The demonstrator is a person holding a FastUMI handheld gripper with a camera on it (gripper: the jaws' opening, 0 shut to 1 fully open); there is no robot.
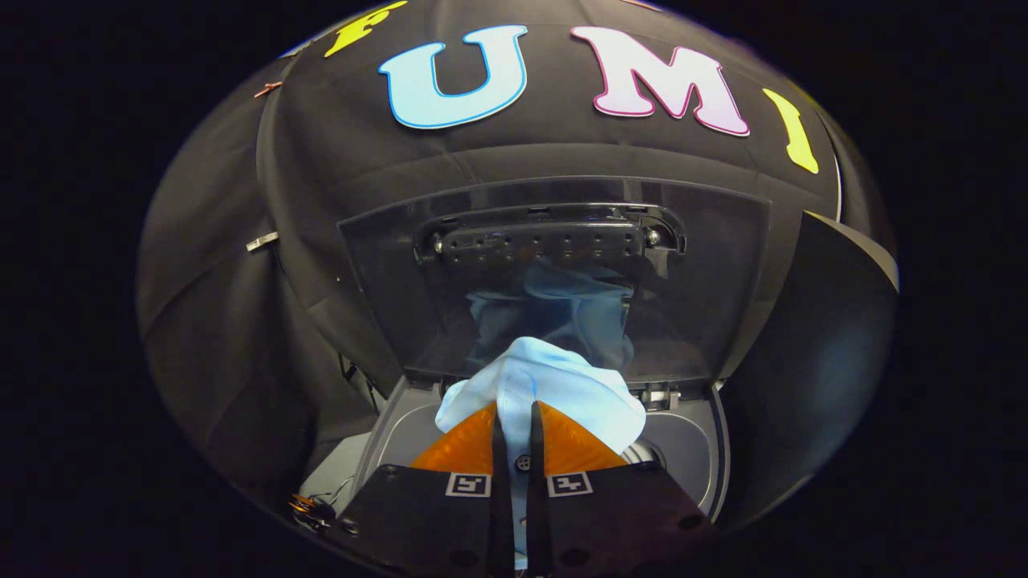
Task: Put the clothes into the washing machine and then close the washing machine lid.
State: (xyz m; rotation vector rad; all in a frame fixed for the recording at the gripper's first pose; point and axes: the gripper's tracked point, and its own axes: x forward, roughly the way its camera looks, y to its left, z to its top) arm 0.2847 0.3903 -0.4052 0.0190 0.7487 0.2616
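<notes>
- My gripper point(515, 425) has its two fingers drawn almost together, with only a narrow slot left between them.
- Pinched in that slot is a white garment point(542, 385); both fingers press on its cloth, and a small button on it shows in the gap low between them.
- The garment bunches up just ahead of my fingertips and spills out to both sides of them, more to the right than to the left.
- It hangs from my grip above the open top of the washing machine point(418, 429), whose grey rim curves round under and to either side of my fingers.
- A bit of the drum opening point(646, 453) peeks out low on the right, right beside the cloth.
- Beyond the garment the washing machine lid point(554, 281) stands raised, a dark see-through panel leaning back from the far edge of the opening.
- A black handle recess point(546, 237) with a row of small holes runs across the upper part of the lid.
- A faint bluish reflection of the cloth shows on the lid, straight ahead of my fingers.
- Behind the lid hangs the black cloth wall point(321, 160) of the booth.
- Far right of my fingers stands a dark panel point(819, 361).
</notes>
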